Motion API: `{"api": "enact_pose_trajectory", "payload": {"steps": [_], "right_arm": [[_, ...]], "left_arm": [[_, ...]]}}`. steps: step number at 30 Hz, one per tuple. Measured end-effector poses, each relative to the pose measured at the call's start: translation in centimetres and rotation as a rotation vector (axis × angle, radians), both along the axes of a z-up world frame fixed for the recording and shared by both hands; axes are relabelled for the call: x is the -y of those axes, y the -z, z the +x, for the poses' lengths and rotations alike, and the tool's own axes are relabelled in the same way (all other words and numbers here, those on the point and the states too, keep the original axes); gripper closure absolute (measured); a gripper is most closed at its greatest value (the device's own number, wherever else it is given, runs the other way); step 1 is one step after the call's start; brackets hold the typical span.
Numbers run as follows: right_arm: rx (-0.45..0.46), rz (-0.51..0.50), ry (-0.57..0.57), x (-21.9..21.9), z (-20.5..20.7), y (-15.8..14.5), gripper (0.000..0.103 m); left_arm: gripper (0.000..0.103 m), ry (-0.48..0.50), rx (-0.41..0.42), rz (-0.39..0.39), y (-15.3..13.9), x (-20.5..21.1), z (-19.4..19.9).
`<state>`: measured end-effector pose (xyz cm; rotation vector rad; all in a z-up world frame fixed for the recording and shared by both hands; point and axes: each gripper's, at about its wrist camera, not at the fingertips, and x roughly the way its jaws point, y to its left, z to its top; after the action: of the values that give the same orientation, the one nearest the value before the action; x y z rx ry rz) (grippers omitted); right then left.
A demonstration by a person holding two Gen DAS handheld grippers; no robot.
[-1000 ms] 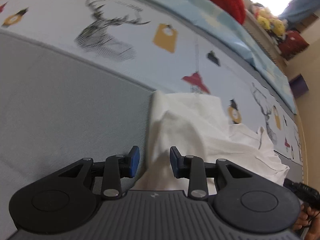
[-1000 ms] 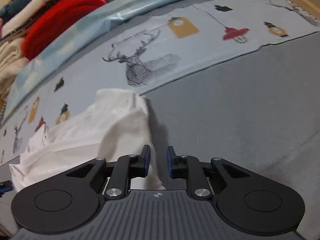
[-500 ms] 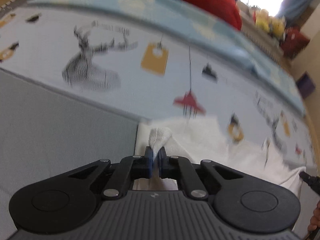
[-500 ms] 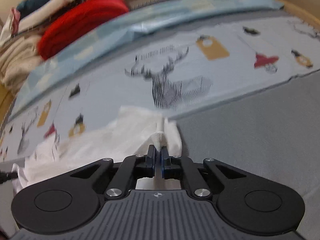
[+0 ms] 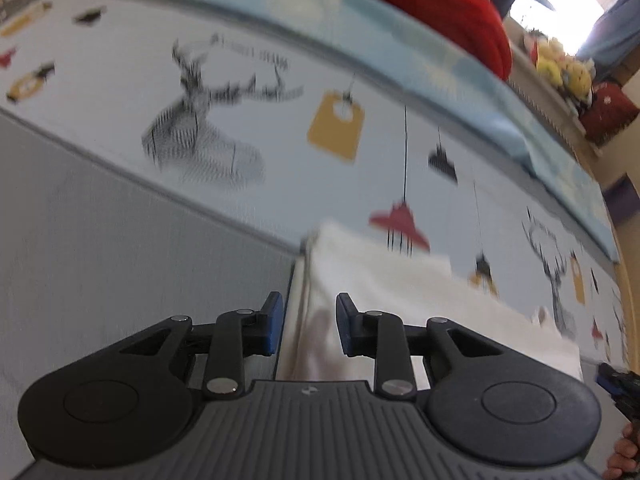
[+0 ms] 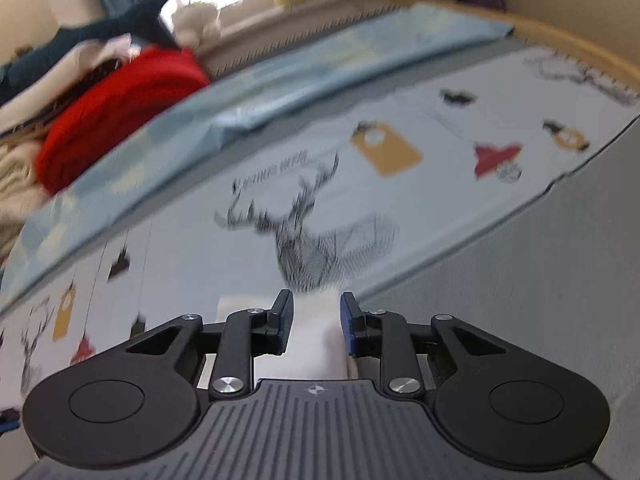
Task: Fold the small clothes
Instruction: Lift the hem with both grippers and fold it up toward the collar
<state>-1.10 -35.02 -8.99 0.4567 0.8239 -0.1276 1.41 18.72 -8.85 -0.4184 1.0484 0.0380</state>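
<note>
A white garment [image 5: 400,292] lies on the bed where the grey mat [image 5: 120,260] meets the printed sheet [image 5: 260,128]. My left gripper [image 5: 309,306] hovers over the garment's left edge. Its jaws are opening, and the cloth lies under the gap with neither blue pad pressing it. In the right wrist view, my right gripper [image 6: 316,302] stands over the garment's [image 6: 312,340] other end. Its jaws are opening too, with white cloth showing between and below the pads, untouched. Most of the garment is hidden behind the gripper body there.
A folded red garment [image 6: 120,112] and other stacked clothes sit at the back beyond a light blue sheet [image 6: 320,64]. Plush toys [image 5: 564,68] line the sill. The other gripper's tip [image 5: 618,380] and a hand [image 5: 624,452] show at the left view's right edge.
Both grippers shut on the white garment's edge half a second ago and pinched up a fold. Both have since let go and stand open, and the cloth lies flatter and more spread.
</note>
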Motion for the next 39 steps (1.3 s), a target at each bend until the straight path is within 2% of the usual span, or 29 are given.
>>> {"api": "enact_pose_trajectory", "payload": {"steps": [4, 8, 11, 13, 15, 17, 18, 19, 20, 23, 26, 27, 29, 31, 33, 34, 36, 39], "right_arm": [[-0.132, 0.011, -0.102, 0.0, -1.7, 0.9, 0.076], [-0.202, 0.026, -0.151, 0.5, -4.3, 1.1, 0.071], [-0.273, 0.063, -0.212, 0.3, -6.2, 1.5, 0.068], [-0.317, 0.047, -0.259, -0.4, -7.1, 1.9, 0.068], [-0.354, -0.015, -0.289, -1.2, -7.9, 2.2, 0.068], [-0.388, -0.032, -0.292, -1.4, -8.3, 2.4, 0.068], [-0.402, -0.028, -0.297, -1.4, -8.5, 2.5, 0.070], [-0.406, -0.030, -0.301, -1.5, -8.8, 2.3, 0.083], [-0.405, -0.037, -0.307, -1.6, -9.1, 2.1, 0.099], [-0.370, -0.030, -0.296, -1.3, -9.6, 0.5, 0.100], [-0.353, -0.043, -0.290, -1.0, -10.0, -1.5, 0.100], [-0.347, -0.047, -0.287, -0.9, -10.2, -2.2, 0.100], [-0.351, -0.050, -0.285, -0.7, -10.6, -2.8, 0.100], [-0.380, -0.049, -0.287, -1.0, -11.3, -1.7, 0.100], [-0.424, -0.076, -0.262, -1.2, -12.3, 1.1, 0.098], [-0.464, -0.071, -0.214, -0.9, -12.3, 1.9, 0.094], [-0.383, -0.039, -0.150, -0.1, -12.4, 1.4, 0.094], [-0.273, 0.021, -0.113, 0.6, -12.3, 0.1, 0.094]], "left_arm": [[0.072, 0.039, -0.098, -0.039, 1.2, -0.5, -1.5], [0.072, 0.108, -0.199, -0.047, 2.6, -0.5, -3.9], [0.072, 0.163, -0.239, -0.034, 3.3, -0.6, -5.7], [0.072, 0.200, -0.270, -0.021, 3.8, -0.4, -6.7], [0.072, 0.244, -0.299, -0.003, 4.2, 0.0, -7.6], [0.076, 0.295, -0.299, 0.032, 4.1, 0.8, -8.6], [0.096, 0.317, -0.298, 0.045, 4.1, 1.1, -8.8], [0.100, 0.333, -0.295, 0.060, 3.9, 1.3, -9.1], [0.100, 0.344, -0.279, 0.076, 3.6, 1.4, -9.5], [0.100, 0.357, -0.231, 0.093, 1.4, 1.0, -10.4], [0.100, 0.363, -0.203, 0.076, -0.5, 0.2, -11.7], [0.100, 0.368, -0.209, 0.080, -0.8, 0.0, -12.0], [0.100, 0.387, -0.247, 0.091, 0.6, -0.2, -13.4], [0.098, 0.379, -0.305, 0.080, 2.3, -0.4, -13.6], [0.096, 0.358, -0.267, 0.052, 2.3, -1.2, -13.5], [0.092, 0.319, -0.243, 0.032, 2.0, -2.0, -13.3], [0.083, 0.222, -0.185, -0.022, 1.2, -3.8, -13.0], [0.079, 0.142, -0.122, -0.111, 0.6, -5.3, -12.1]]}}
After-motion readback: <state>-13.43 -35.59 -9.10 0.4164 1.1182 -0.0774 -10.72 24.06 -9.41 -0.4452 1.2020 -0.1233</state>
